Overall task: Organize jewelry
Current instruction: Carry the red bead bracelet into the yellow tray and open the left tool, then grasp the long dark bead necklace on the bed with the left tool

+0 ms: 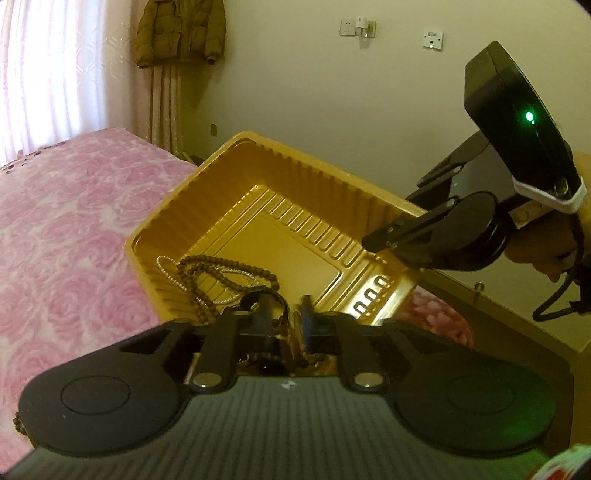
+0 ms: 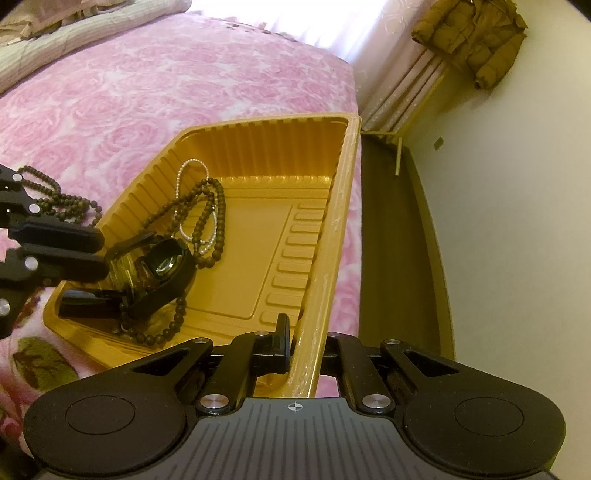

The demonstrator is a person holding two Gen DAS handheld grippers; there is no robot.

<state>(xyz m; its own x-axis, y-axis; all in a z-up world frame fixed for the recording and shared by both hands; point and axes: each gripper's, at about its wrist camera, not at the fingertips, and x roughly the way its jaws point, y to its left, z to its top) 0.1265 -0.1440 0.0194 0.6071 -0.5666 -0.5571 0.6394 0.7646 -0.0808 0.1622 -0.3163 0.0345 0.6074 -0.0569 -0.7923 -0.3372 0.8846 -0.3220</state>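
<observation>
The right claw (image 2: 295, 347) pinches the gold tray's (image 2: 343, 206) rim while the left claw (image 1: 290, 325), slightly open and empty, hovers over the watch (image 2: 162, 273), so a slip could tip the beads (image 2: 207, 206) out.

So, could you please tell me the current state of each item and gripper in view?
Gold ribbed plastic tray: on pink bedspread, rim clamped.
Black wristwatch: in tray.
White pearl strand: in tray.
Brown wooden bead necklace: in tray.
Second brown bead strand: outside, on bedspread.
Right gripper: shut on tray rim.
Left gripper: open, empty.

A pink rose bedspread (image 2: 184, 85) meets cream walls (image 1: 314, 92), bright curtains (image 1: 48, 66) and a hanging brown jacket (image 1: 181, 31).
</observation>
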